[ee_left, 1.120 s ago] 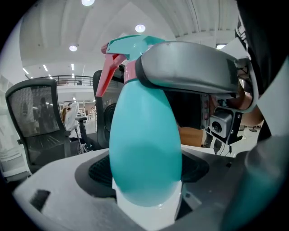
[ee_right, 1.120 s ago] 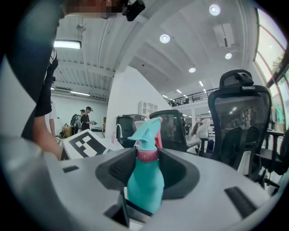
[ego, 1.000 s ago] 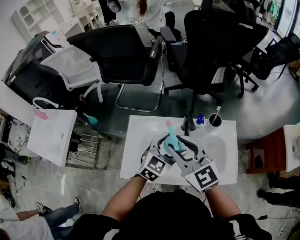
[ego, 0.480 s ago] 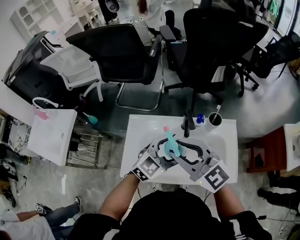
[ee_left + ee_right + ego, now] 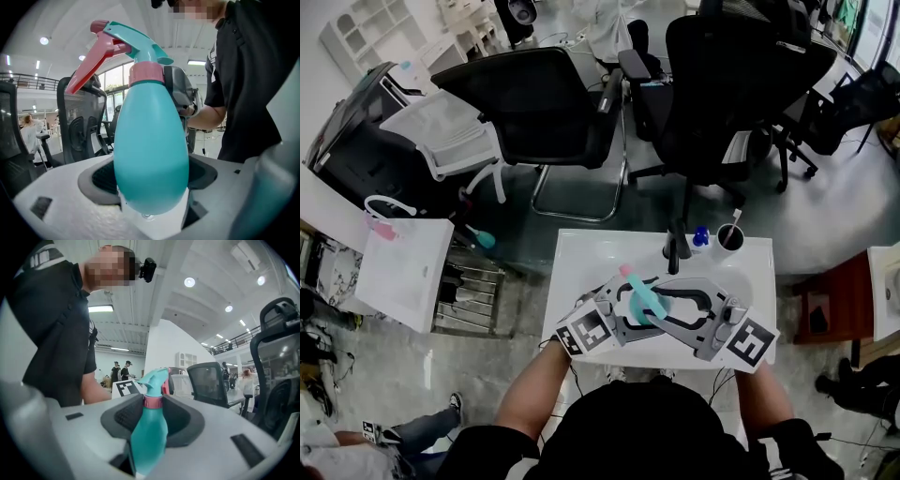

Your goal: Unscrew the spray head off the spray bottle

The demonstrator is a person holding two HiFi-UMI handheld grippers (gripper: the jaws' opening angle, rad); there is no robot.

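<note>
A teal spray bottle (image 5: 645, 307) with a pink collar and pink trigger hangs tilted above the white table (image 5: 581, 253). My left gripper (image 5: 628, 307) is shut on its round body (image 5: 150, 159), seen in the left gripper view with the spray head (image 5: 140, 44) on top. My right gripper (image 5: 641, 287) comes in from the right. Its padded jaws close on the pink collar (image 5: 153, 401) just under the head. The right gripper (image 5: 180, 91) also shows behind that collar in the left gripper view.
At the table's far edge stand a black cup (image 5: 730, 240) with a white stick, a small blue item (image 5: 701, 238) and a black upright piece (image 5: 677, 249). Black office chairs (image 5: 534, 103) stand beyond the table. A white unit (image 5: 403, 267) sits to the left.
The right gripper's marker cube has swung out to the right and the left one has shifted left. The bottle has tipped further over to the left, its pink tip lower.
</note>
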